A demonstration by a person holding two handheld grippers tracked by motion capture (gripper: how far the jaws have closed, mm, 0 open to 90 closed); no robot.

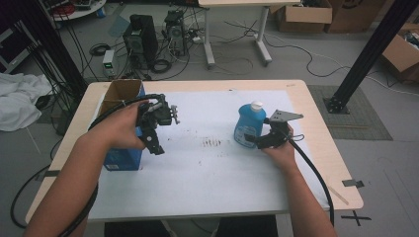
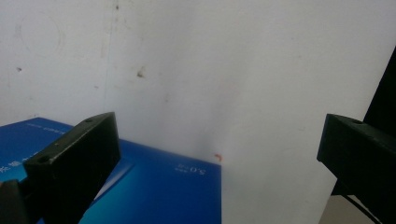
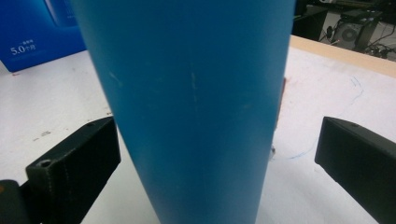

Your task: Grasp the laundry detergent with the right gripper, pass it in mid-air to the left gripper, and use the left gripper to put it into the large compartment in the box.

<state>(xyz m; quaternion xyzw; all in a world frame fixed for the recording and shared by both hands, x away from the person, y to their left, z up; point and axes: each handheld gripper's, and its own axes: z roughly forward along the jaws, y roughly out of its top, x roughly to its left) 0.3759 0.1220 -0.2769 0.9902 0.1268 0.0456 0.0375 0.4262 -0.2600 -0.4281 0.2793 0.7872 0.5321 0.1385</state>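
White sheeting covers the pale wooden surface (image 1: 321,148), with grey floor, cables and computer towers across the top of the high view. I see my left hand-held gripper (image 1: 157,129) left of centre, beside the open blue cardboard box (image 1: 121,159); in the left gripper view its jaws stand wide apart over the box's blue top (image 2: 159,186) and the white sheet. My right hand-held gripper (image 1: 258,139) sits right of centre at the upright blue plastic bottle with a white cap (image 1: 248,123). In the right gripper view the bottle (image 3: 191,107) stands between the parted jaws, with a gap on the right.
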